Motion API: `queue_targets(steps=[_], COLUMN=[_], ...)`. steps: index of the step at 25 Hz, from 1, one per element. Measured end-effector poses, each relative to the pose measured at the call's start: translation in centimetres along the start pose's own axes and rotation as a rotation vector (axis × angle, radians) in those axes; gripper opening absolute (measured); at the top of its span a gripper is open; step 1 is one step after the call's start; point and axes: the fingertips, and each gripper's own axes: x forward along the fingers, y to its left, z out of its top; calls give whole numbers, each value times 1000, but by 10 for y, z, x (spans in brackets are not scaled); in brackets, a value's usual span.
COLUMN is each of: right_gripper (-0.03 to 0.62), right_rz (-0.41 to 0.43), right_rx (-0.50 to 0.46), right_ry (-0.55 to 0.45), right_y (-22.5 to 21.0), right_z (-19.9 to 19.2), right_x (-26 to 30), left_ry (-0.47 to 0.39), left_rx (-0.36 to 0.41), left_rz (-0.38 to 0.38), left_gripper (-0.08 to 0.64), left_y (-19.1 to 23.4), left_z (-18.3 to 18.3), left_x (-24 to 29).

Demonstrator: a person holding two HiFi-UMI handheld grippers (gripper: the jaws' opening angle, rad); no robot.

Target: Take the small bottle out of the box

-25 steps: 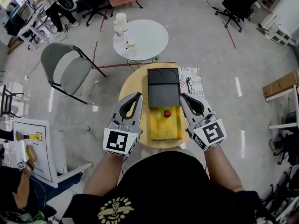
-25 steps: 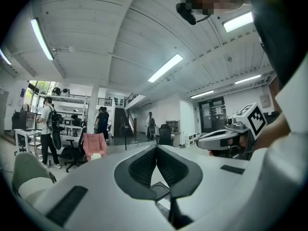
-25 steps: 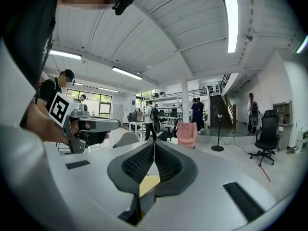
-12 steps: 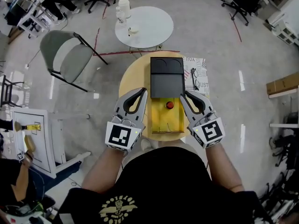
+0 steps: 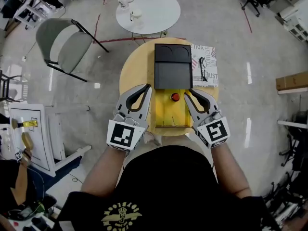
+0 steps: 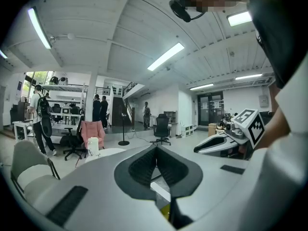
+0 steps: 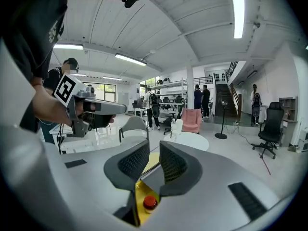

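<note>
Inside the yellow box [image 5: 167, 121], toward its far end, the small red-capped bottle [image 5: 175, 97] stands cap-up. It looks light, rigid and probably slick, so it is best pinched just below the cap. The right gripper [image 5: 188, 94] has just been opening to a narrow gap, with nothing between its jaws; the left gripper [image 5: 147, 87] has its jaws together.

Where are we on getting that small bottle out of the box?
Done: the box is open, its black lid laid back. In hand: the right gripper is beside the red-capped small bottle; its jaws have just been opening, with nothing between them. The left gripper is shut and empty. Left: grip the bottle and lift it out; it stands inside the box.
</note>
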Motion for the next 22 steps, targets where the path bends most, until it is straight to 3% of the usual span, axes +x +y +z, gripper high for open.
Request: queue_targets(steps=[22], right_gripper=[117], right_rz=[87], right_rx=[55], right_ry=[147], right_y=[3], right_z=[-94], right_x=[41], left_ry=[31], left_rx=[-7], left_rz=[14], left_gripper=[15], left_y=[2], left_z=[-30], left_x=[7])
